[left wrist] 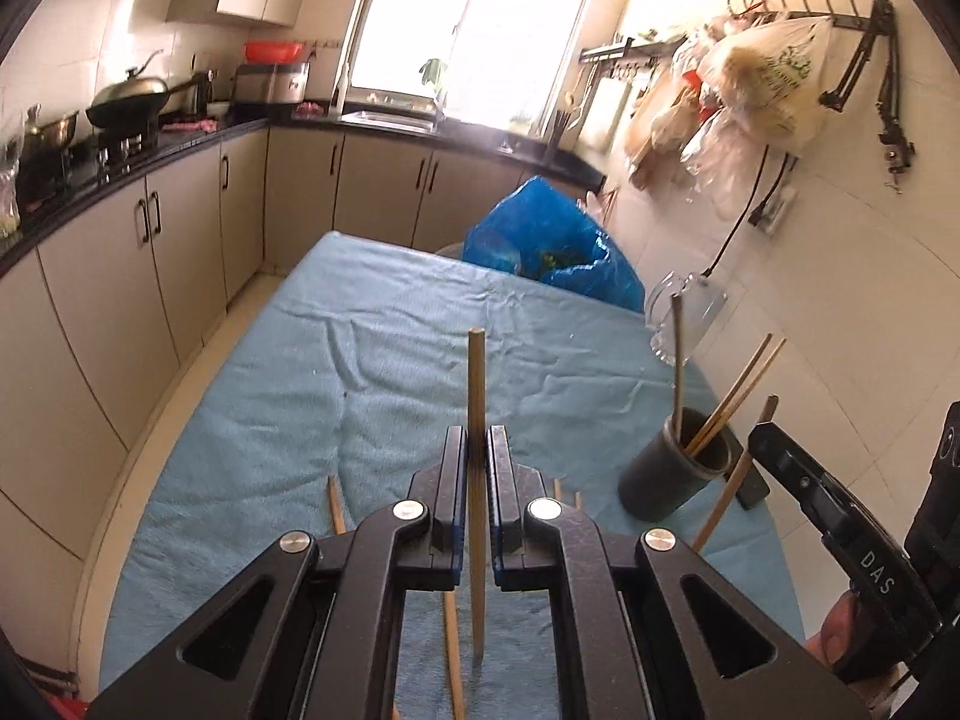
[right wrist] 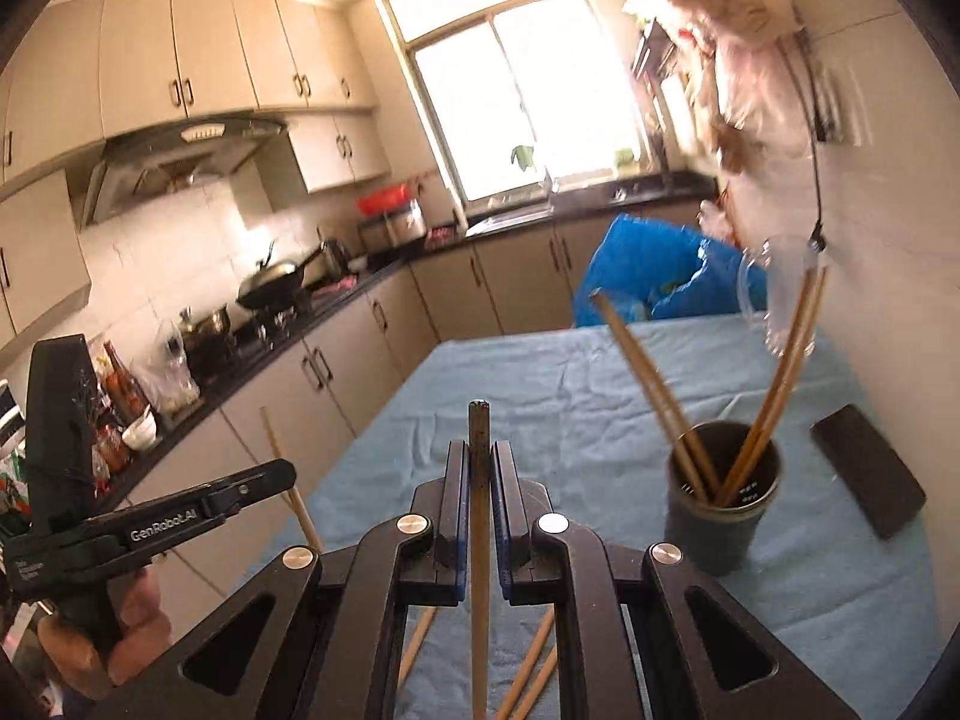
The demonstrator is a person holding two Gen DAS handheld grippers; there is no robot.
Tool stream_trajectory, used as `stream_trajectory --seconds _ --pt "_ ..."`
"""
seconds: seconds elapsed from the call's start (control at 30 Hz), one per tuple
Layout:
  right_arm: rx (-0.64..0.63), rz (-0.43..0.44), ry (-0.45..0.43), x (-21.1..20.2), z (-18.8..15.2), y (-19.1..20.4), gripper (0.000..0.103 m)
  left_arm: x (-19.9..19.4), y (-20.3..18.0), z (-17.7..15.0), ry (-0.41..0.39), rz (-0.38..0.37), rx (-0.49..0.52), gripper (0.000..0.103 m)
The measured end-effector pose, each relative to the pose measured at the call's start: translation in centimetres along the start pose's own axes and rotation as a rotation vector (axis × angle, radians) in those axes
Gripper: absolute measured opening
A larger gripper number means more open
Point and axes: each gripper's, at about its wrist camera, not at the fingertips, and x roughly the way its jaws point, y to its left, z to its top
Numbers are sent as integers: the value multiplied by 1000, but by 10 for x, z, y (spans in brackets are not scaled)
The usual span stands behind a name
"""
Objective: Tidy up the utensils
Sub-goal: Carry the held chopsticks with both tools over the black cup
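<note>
Each claw, left point(left wrist: 477, 450) and right point(right wrist: 479, 462), pinched one light, stiff, slippery chopstick point(left wrist: 476, 396) mid-shaft beside the dark holder cup point(right wrist: 723, 510); others point(right wrist: 531, 666) lay nearer.

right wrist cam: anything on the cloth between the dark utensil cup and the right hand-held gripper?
No. In the right wrist view, only bare blue cloth lies between the cup and the right hand-held gripper.

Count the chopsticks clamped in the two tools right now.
2. A pale chopstick stands upright in the left tool; a dark-tipped chopstick is in the right tool. None seems hidden.
</note>
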Motion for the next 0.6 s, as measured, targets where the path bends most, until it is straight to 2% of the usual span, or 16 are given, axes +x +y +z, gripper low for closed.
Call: stream_trajectory --seconds 0.27,0.6 --pt "37 2 -75 -21 10 -11 8 -11 -13 -1 -14 3 21 6" --pt "45 -23 -128 -46 17 -23 8 -13 -28 0 -6 -9 43 6"
